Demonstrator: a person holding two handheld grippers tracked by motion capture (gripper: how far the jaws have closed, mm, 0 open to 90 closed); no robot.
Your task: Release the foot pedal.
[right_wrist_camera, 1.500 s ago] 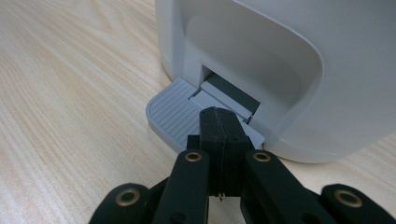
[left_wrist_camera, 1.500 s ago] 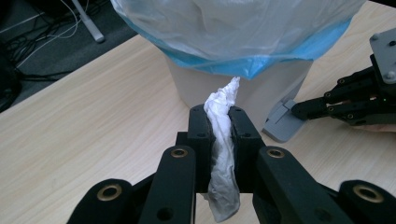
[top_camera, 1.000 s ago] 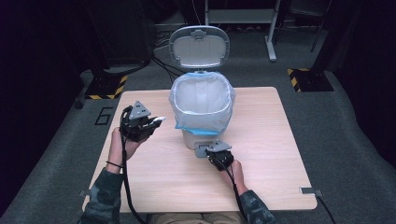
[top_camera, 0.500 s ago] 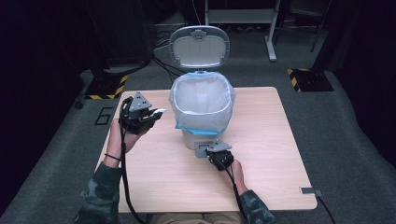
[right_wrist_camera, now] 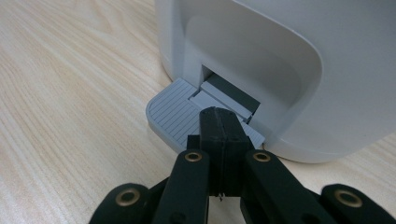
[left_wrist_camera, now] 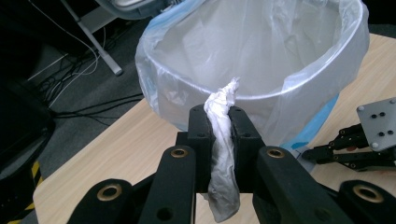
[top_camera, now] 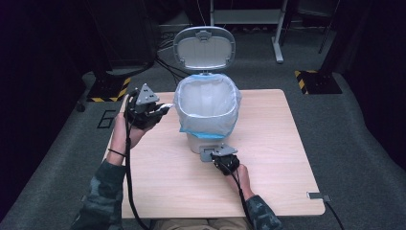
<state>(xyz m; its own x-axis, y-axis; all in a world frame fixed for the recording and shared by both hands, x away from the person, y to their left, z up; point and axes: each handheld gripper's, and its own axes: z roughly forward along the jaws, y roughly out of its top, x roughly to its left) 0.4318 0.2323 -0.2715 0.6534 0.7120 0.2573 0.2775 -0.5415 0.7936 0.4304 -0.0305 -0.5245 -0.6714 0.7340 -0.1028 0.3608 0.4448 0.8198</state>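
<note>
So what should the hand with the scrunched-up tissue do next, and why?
Probably carry the tissue a little further, over the open bin, then let go. The left gripper is shut on it beside the bin's rim, not yet above the bag. The right gripper, jaws shut, presses the pedal, and the lid stands up.

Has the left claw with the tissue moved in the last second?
Yes. The left claw has risen toward the table's far edge, nearer the bin's rim.
</note>
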